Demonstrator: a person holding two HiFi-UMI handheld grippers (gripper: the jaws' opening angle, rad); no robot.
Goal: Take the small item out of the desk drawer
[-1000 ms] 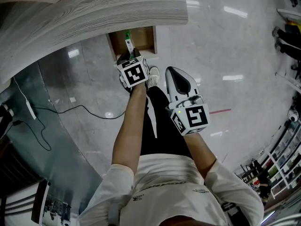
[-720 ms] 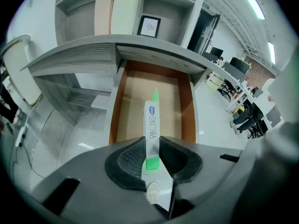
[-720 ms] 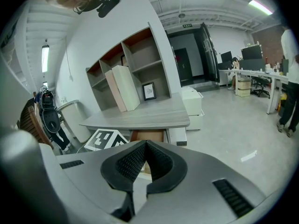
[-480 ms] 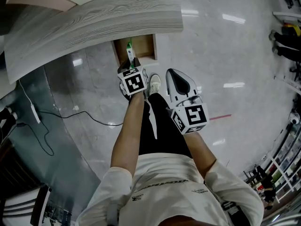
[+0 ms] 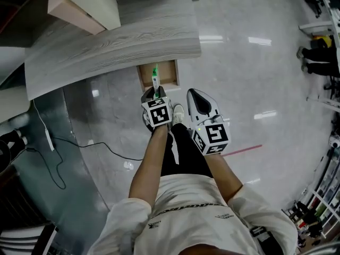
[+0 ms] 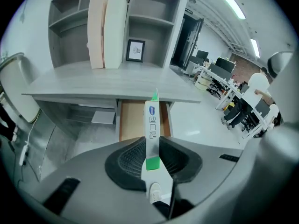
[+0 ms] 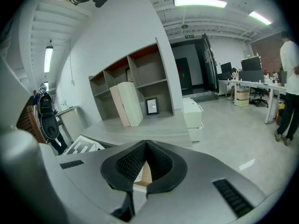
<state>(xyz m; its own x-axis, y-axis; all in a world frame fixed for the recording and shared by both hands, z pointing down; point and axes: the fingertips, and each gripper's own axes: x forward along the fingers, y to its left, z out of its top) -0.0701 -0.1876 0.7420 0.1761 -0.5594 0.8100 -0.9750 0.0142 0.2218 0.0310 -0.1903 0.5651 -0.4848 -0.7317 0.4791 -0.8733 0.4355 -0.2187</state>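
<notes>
2 claws hang over the floor, near the grey tabletop (image 5: 117,41). The left claw (image 5: 154,93) (image 6: 152,149) pinches a slim white-and-green box (image 5: 154,77) (image 6: 152,122), outside the open drawer (image 5: 167,72) (image 6: 131,122). The right claw (image 5: 195,95) (image 7: 145,146) is closed and holds nothing.

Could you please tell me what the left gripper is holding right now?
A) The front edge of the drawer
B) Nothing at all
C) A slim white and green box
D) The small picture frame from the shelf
C: in the left gripper view, the left gripper has its jaws closed on the slim white and green box, which stands upright in front of the open drawer.
</notes>
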